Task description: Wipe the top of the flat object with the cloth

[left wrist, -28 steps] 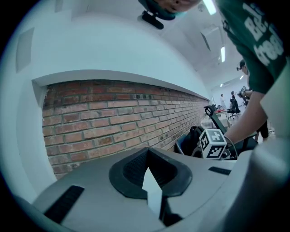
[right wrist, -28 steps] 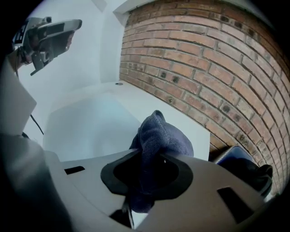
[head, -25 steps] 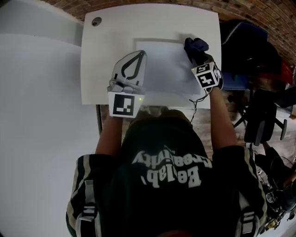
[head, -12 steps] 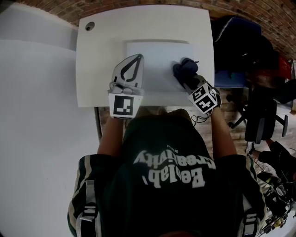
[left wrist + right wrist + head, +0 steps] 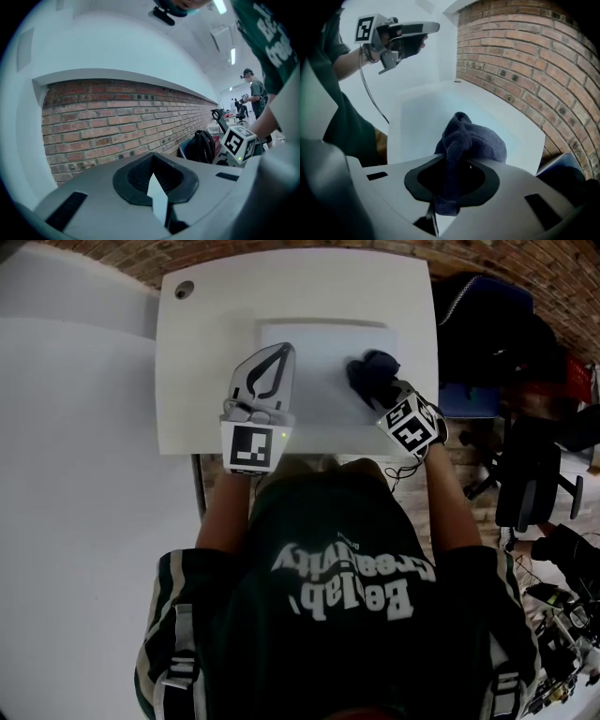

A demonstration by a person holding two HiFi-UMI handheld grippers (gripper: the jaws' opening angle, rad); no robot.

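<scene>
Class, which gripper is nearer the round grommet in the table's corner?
Left. The left gripper hovers diagonally beside the grommet; the right gripper, gripping the dark cloth, sits farther off.

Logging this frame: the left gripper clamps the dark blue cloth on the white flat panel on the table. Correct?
Not quite. The right gripper clamps the dark blue cloth on the white flat panel on the table, as the right gripper view shows. The left gripper is shut and holds nothing.
</scene>
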